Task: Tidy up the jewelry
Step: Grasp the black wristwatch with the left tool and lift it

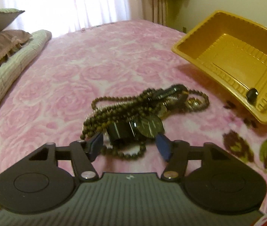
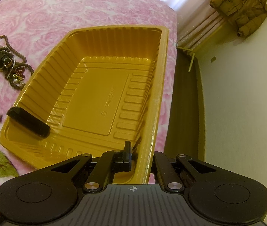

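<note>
A tangled jewelry pile (image 1: pixel 133 111) lies on the pink rose blanket: brown bead necklaces (image 1: pixel 103 101), a dark watch (image 1: pixel 149 127) with a black strap, and small metal pieces. My left gripper (image 1: pixel 129 146) is open just before the pile, its blue pads either side of the near beads and strap without pressing them. To the right is a yellow plastic tray (image 1: pixel 227 60), tipped up on one side. My right gripper (image 2: pixel 142 154) is shut on the tray (image 2: pixel 99 94) wall, one finger inside and one outside. A black oblong piece (image 2: pixel 28 121) rests against the tray's left wall. The pile (image 2: pixel 1 62) lies left of the tray.
Pillows and a folded green quilt (image 1: pixel 11 66) lie at the blanket's far left. The bed's edge (image 2: pixel 171 75) runs just right of the tray, with a dark frame and floor beyond. A brown jacket (image 2: pixel 241 7) hangs by the curtains.
</note>
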{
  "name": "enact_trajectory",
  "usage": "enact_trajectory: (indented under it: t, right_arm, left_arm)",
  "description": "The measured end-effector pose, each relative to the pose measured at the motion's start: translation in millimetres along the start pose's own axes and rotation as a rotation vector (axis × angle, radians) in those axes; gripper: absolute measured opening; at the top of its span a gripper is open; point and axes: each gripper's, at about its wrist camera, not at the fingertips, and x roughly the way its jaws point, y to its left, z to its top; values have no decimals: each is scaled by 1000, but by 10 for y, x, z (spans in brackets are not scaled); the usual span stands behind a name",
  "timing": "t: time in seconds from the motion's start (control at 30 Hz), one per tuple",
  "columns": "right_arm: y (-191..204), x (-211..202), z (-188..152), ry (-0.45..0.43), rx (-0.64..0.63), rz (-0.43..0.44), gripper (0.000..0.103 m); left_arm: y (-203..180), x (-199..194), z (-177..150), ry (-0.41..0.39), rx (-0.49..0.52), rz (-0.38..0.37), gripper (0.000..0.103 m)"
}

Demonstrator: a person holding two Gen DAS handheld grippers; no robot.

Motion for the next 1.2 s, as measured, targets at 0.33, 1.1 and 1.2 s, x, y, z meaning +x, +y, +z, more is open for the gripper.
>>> enact_trajectory:
  t: [0.33, 1.1, 1.2]
  right_arm:
    - [-7, 8, -3, -1, 0, -1, 5]
    - [-14, 11, -11, -2, -1, -1, 5]
    - [-9, 6, -15, -5, -6, -5, 5]
  left_arm:
    - [3, 159, 98, 27, -3, -48, 61]
    - [-67, 187, 37, -18, 550, -143, 57]
    - [-27, 209, 69, -14, 589, -176, 58]
